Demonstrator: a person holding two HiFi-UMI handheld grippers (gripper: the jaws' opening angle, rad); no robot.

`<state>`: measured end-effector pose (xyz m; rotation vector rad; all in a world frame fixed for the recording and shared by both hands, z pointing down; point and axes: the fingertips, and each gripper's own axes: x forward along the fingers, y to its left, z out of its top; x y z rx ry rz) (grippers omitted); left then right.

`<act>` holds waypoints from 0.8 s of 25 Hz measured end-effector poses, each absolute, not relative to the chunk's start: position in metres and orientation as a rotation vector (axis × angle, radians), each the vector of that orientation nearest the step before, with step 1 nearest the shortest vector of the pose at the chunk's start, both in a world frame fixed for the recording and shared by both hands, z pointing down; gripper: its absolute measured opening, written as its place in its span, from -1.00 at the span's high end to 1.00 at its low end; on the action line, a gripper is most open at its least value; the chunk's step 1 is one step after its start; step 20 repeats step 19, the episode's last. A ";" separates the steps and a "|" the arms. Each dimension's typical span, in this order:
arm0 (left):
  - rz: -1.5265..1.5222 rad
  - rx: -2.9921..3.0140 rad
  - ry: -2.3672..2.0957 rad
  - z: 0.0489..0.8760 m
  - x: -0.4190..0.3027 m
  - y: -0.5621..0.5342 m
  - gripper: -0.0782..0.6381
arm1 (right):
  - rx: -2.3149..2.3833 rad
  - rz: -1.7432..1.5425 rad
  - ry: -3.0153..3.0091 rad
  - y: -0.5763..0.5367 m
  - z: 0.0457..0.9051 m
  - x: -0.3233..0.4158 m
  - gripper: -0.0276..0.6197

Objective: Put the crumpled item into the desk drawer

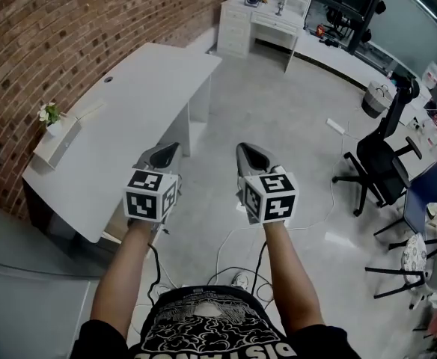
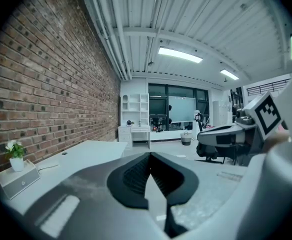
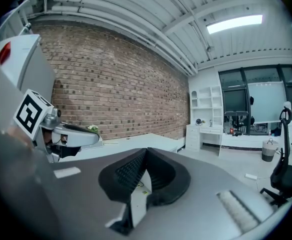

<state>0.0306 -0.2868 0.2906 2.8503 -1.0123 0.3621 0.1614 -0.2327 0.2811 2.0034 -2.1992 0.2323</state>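
The desk (image 1: 129, 103) stands just left of our left gripper (image 1: 164, 154), with a plant (image 1: 49, 114) and a box (image 1: 57, 142) at its near end. We cannot tell where its drawer or the crumpled item is. A chair (image 1: 379, 163) stands well right of our right gripper (image 1: 250, 155). Both grippers hang over the floor (image 1: 278, 103), jaws closed tip to tip, holding nothing.

The left gripper (image 1: 164, 154) and right gripper (image 1: 252, 155) hang side by side over the grey floor (image 1: 278, 111), right of a white tabletop (image 1: 136, 103) bearing a small potted plant (image 1: 49, 114) by the brick wall (image 1: 69, 36).
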 end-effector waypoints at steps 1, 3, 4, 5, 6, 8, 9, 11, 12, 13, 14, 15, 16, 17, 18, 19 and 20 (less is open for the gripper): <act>0.356 2.853 -1.014 0.289 0.032 -0.285 0.78 | 2.008 0.230 -2.202 -0.231 0.280 0.164 0.92; 0.348 2.853 -1.018 0.287 0.034 -0.282 0.78 | 2.012 0.226 -2.207 -0.228 0.278 0.167 0.92; 0.346 2.850 -1.020 0.287 0.035 -0.280 0.78 | 2.013 0.225 -2.207 -0.226 0.278 0.168 0.92; 0.344 2.847 -1.022 0.288 0.035 -0.279 0.78 | 2.014 0.224 -2.208 -0.225 0.278 0.168 0.92; 0.342 2.844 -1.025 0.289 0.034 -0.279 0.78 | 2.013 0.225 -2.209 -0.225 0.279 0.168 0.92; 0.343 2.837 -1.033 0.291 0.032 -0.278 0.78 | 2.009 0.227 -2.214 -0.225 0.281 0.168 0.92; 0.344 2.835 -1.036 0.292 0.032 -0.278 0.78 | 2.006 0.229 -2.217 -0.225 0.282 0.168 0.92; 0.347 2.830 -1.043 0.292 0.031 -0.276 0.78 | 2.003 0.236 -2.224 -0.224 0.283 0.168 0.92; 0.348 2.827 -1.047 0.292 0.030 -0.276 0.78 | 2.003 0.242 -2.229 -0.223 0.283 0.168 0.92; 0.348 2.824 -1.050 0.292 0.029 -0.275 0.78 | 2.001 0.246 -2.234 -0.223 0.284 0.167 0.92; 0.347 2.820 -1.054 0.292 0.028 -0.275 0.78 | 1.997 0.247 -2.238 -0.223 0.283 0.166 0.92; 0.346 2.817 -1.058 0.292 0.027 -0.275 0.78 | 1.994 0.246 -2.242 -0.223 0.283 0.164 0.92; 0.344 2.814 -1.062 0.292 0.025 -0.275 0.78 | 1.991 0.243 -2.246 -0.223 0.283 0.163 0.92; 0.342 2.813 -1.065 0.292 0.024 -0.276 0.78 | 1.989 0.240 -2.249 -0.224 0.283 0.162 0.92; 0.340 2.811 -1.068 0.292 0.023 -0.276 0.78 | 1.987 0.238 -2.253 -0.224 0.282 0.161 0.92; 0.339 2.809 -1.071 0.293 0.022 -0.276 0.78 | 1.985 0.235 -2.256 -0.224 0.282 0.160 0.92; 0.339 2.809 -1.071 0.293 0.022 -0.276 0.78 | 1.985 0.235 -2.256 -0.224 0.282 0.160 0.92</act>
